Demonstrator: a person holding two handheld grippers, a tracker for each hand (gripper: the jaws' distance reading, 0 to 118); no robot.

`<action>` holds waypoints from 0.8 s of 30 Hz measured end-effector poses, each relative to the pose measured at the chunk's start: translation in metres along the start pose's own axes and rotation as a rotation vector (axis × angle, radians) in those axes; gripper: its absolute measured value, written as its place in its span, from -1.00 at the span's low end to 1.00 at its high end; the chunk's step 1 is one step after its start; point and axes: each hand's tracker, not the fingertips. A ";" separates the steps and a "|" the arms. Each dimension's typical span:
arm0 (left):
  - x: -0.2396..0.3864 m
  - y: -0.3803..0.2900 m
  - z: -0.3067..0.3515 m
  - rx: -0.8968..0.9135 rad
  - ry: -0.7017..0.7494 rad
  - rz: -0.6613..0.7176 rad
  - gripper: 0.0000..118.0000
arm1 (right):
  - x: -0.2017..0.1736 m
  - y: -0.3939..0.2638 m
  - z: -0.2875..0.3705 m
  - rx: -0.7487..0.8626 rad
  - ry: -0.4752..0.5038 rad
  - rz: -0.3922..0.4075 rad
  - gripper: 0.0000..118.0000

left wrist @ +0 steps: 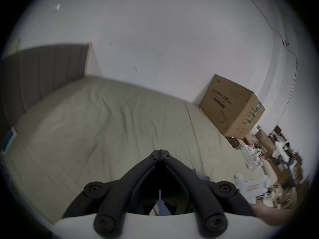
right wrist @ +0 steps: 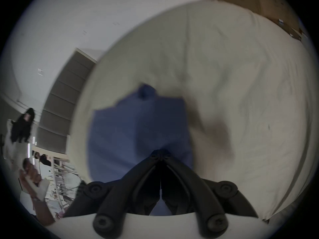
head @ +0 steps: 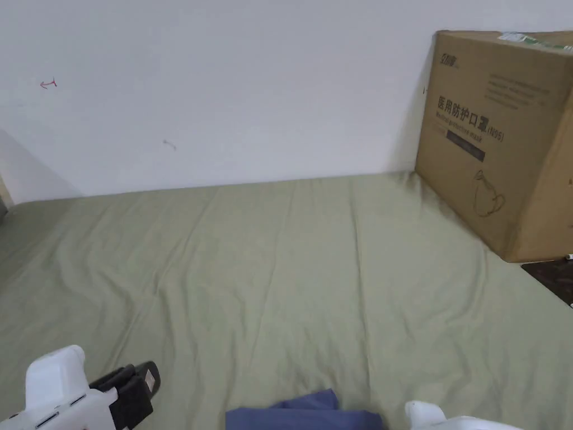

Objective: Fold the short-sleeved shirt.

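Observation:
The blue short-sleeved shirt (head: pixel 305 415) lies at the near edge of the green bed sheet (head: pixel 291 269), only its far part showing in the head view. In the right gripper view the shirt (right wrist: pixel 138 130) spreads out blurred ahead of my right gripper (right wrist: pixel 161 154), whose jaws are closed with blue cloth between them. My left gripper (left wrist: pixel 160 152) is also closed, a thin strip of blue cloth (left wrist: pixel 161 203) pinched low between its jaws. From the head view the left gripper (head: pixel 142 376) sits bottom left, raised over the sheet, left of the shirt.
A large cardboard box (head: pixel 503 140) stands on the bed's far right against the white wall (head: pixel 224 84). A grey padded headboard (left wrist: pixel 43 75) bounds the bed on the left. Cluttered goods (left wrist: pixel 276 156) lie beyond the bed's right edge.

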 end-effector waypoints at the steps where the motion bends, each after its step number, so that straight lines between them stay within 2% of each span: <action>1: -0.008 -0.003 -0.006 -0.051 -0.042 0.044 -1.00 | 0.007 0.000 0.001 0.025 0.093 -0.043 -1.00; 2: -0.017 -0.005 -0.013 -0.099 -0.083 0.087 -1.00 | 0.010 -0.002 0.006 0.050 0.132 -0.070 -1.00; 4: -0.040 -0.015 -0.035 -0.226 -0.222 0.230 -1.00 | 0.009 0.003 0.007 0.024 0.108 -0.047 -1.00; 5: -0.051 -0.021 -0.045 -0.290 -0.288 0.304 -0.93 | 0.008 0.004 0.007 0.018 0.103 -0.030 -1.00; 6: -0.064 -0.030 -0.057 -0.349 -0.360 0.377 -0.68 | 0.004 0.003 0.009 0.016 0.089 -0.001 -1.00; 7: -0.074 -0.040 -0.069 -0.399 -0.392 0.422 0.01 | 0.002 0.003 0.009 0.014 0.077 0.023 -1.00; 8: -0.081 -0.050 -0.080 -0.436 -0.396 0.427 0.54 | 0.000 0.003 0.009 0.013 0.068 0.041 -1.00; 9: -0.086 -0.059 -0.089 -0.468 -0.397 0.422 0.83 | -0.001 0.003 0.009 0.013 0.063 0.048 -1.00; 10: -0.092 -0.068 -0.098 -0.499 -0.407 0.418 0.93 | -0.004 0.002 0.009 0.013 0.059 0.054 -1.00; 14: -0.107 -0.109 -0.143 -0.637 -0.515 0.575 0.94 | -0.001 0.002 0.009 0.010 0.067 0.037 -1.00; 17: -0.097 -0.120 -0.161 -0.541 -0.754 0.675 0.95 | 0.002 0.002 0.009 0.004 0.084 0.009 -1.00; 19: -0.087 -0.136 -0.183 -0.619 -0.827 0.782 0.90 | 0.003 0.003 0.009 0.001 0.089 -0.003 -1.00; 21: -0.075 -0.143 -0.192 -0.618 -0.900 0.796 0.74 | 0.002 0.003 0.009 -0.002 0.086 -0.007 -1.00; 22: -0.071 -0.148 -0.197 -0.625 -0.902 0.795 0.45 | 0.001 0.004 0.008 -0.004 0.082 -0.008 -1.00; 24: -0.074 -0.150 -0.200 -0.608 -0.827 0.735 0.15 | 0.001 0.003 0.008 -0.004 0.077 -0.008 -1.00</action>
